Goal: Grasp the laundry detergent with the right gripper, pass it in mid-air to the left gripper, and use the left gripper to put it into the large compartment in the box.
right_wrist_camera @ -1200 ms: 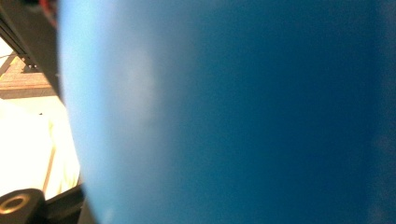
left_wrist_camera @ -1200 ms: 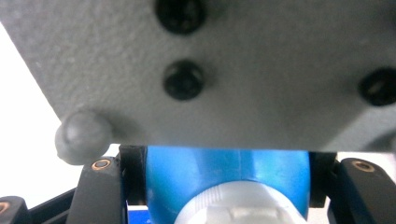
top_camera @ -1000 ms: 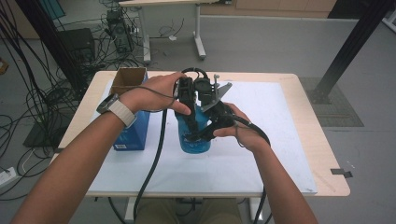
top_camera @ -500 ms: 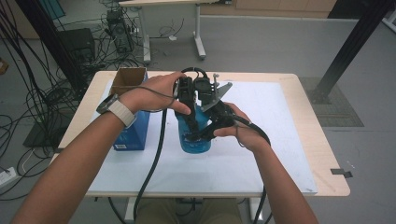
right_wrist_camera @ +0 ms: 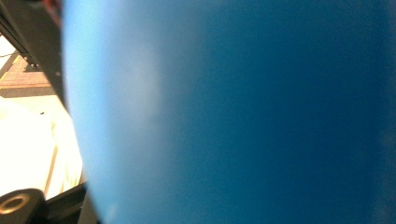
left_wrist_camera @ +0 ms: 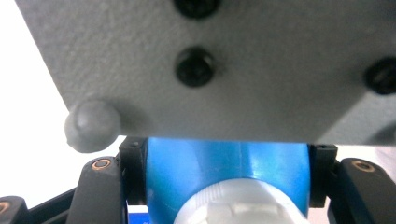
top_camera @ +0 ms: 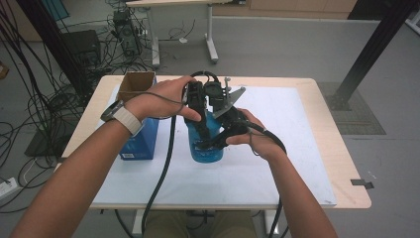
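Observation:
A blue bottle (top_camera: 207, 152) stands upright on the white mat (top_camera: 287, 148) at the table's middle. My left gripper (top_camera: 201, 133) comes down onto it from above. In the left gripper view the black jaws press both sides of the blue bottle (left_wrist_camera: 224, 165) just above its white cap (left_wrist_camera: 238, 205). The other gripper's grey plate (left_wrist_camera: 210, 70) hangs close overhead. My right gripper (top_camera: 212, 145) reaches in from the right and is shut across the bottle's body. The blue bottle (right_wrist_camera: 233, 112) lies right against the lens in the right gripper view.
A blue carton (top_camera: 141, 134) with an open brown cardboard top (top_camera: 136, 82) stands at the mat's left, close to the left wrist. Black cables trail off the table's front edge (top_camera: 237, 210). Another desk and cable bundles stand on the floor beyond.

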`<state>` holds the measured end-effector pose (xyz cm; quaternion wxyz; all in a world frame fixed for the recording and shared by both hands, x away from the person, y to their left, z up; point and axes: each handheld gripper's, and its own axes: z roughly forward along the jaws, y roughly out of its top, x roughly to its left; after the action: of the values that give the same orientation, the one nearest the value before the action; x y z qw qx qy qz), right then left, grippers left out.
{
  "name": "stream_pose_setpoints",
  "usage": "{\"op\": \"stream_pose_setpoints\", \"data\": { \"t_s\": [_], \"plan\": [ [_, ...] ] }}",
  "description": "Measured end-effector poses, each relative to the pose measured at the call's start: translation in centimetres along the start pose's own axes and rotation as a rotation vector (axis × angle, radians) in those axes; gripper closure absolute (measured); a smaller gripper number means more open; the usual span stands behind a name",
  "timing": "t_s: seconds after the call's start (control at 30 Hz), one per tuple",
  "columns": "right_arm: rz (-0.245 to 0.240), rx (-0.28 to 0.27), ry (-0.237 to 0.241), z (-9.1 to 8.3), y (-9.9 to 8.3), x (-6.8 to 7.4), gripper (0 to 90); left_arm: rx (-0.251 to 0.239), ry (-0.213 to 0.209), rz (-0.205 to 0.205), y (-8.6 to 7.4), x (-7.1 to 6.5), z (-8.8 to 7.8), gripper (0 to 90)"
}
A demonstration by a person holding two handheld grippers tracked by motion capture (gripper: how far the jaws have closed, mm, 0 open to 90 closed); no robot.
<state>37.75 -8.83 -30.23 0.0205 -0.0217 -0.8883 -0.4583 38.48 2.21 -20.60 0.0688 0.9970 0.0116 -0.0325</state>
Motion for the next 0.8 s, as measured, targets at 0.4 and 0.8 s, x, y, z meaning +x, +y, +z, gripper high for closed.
{"op": "stream_pose_setpoints", "data": {
  "t_s": [0.4,0.8],
  "plan": [
    [-0.004,0.002,0.003,-0.04,0.01,-0.08,44.1,-0.006,-0.002,-0.004,-0.04,0.05,0.02,37.8],
    [0.000,0.008,0.006,-0.03,0.06,0.02,44.0,-0.013,-0.007,-0.011,-0.17,-0.02,0.01,37.7]
  ]
}}
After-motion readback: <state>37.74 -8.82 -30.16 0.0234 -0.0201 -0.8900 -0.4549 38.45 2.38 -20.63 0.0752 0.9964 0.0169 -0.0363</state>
